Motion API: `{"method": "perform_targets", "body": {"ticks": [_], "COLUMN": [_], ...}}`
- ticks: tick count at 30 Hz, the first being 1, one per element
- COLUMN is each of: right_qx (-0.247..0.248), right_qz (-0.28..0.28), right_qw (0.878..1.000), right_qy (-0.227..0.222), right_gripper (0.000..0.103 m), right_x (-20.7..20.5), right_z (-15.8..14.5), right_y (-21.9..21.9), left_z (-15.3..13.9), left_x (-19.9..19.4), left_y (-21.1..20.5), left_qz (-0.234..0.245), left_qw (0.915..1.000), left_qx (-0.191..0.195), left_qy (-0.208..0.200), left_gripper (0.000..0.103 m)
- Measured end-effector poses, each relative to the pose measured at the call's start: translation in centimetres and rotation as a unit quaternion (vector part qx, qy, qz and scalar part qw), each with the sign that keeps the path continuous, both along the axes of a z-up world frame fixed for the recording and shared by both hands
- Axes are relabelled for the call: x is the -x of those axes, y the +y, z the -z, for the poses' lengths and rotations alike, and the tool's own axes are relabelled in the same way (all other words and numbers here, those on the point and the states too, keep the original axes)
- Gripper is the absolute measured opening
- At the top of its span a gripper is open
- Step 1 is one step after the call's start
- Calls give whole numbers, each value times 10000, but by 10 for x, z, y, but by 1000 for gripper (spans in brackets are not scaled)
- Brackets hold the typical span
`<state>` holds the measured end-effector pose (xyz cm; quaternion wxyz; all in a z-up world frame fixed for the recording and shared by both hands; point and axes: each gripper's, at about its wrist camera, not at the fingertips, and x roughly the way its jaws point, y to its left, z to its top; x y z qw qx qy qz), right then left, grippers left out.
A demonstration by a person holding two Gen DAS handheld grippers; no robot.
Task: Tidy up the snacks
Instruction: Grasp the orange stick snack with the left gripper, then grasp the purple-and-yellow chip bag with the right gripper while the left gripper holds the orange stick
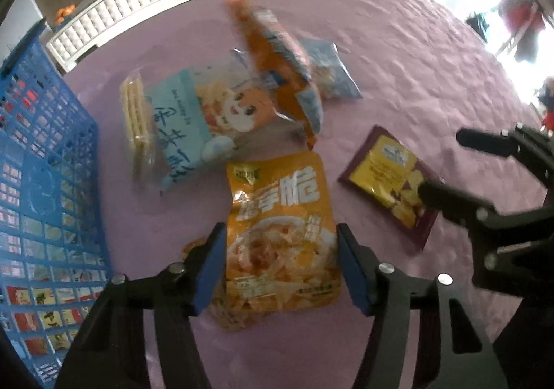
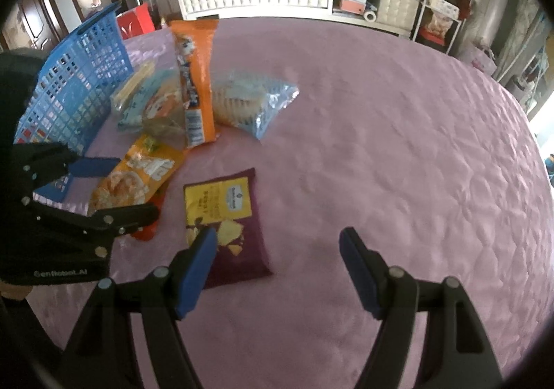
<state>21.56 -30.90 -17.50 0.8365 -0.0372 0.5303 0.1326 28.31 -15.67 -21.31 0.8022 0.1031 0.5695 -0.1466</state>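
Early stage: blue basket (image 1: 45,181) at frame left already holds packets, five snack bags lie on the pink bedspread (image 2: 381,112); left gripper (image 1: 280,268) jaws wide, straddling the yellow crisps bag (image 1: 280,233); right gripper (image 2: 277,268) jaws wide, empty, beside the purple chip bag (image 2: 228,226).

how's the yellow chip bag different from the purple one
The yellow bag lies between the open left claw's fingers; the purple bag lies beside the open right claw, its corner under one finger. The yellow bag looks crumpled and rests partly on another packet; the purple bag lies flat on the pink cloth. The yellow bag looks larger. Neither is in the blue basket.
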Motion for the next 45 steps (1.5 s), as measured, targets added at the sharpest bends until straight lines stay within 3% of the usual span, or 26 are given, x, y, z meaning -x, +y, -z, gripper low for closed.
{"method": "perform_targets", "body": {"ticks": [1,3,7,16,24,30,42,44,45], "right_qx": [-21,-46,-144,-304,58,188,378,365,362], "right_qz": [20,43,65,-69,-369,-143,-126,-151,-190], "right_qw": [10000,10000,9999,9994,9993,9987,9992,9992,9991], "right_qy": [-4,-13,13,142,-21,461,93,80,71], "right_gripper": [77,77,77,77,77,77,77,73,66], "right_x": [0,1,2,3,-3,-11,0,3,5], "right_z": [0,0,0,-8,-12,11,18,18,16], "right_y": [-1,-2,-3,8,38,41,46,47,49], "left_z": [-2,-5,-10,-38,-40,-35,-38,-38,-38], "left_x": [3,4,5,27,41,46,47,47,47], "left_y": [-2,-6,-4,24,21,28,33,33,34], "left_qz": [52,29,-12,-165,-305,-335,-351,-357,-360], "left_qw": [10000,9998,9998,9983,9959,9967,9968,9966,9966], "left_qx": [25,171,183,347,4,100,350,407,425], "left_qy": [-10,-26,-83,-441,-853,-726,-627,-617,-608], "left_gripper": [49,22,13,12,12,12,12,12,12]}}
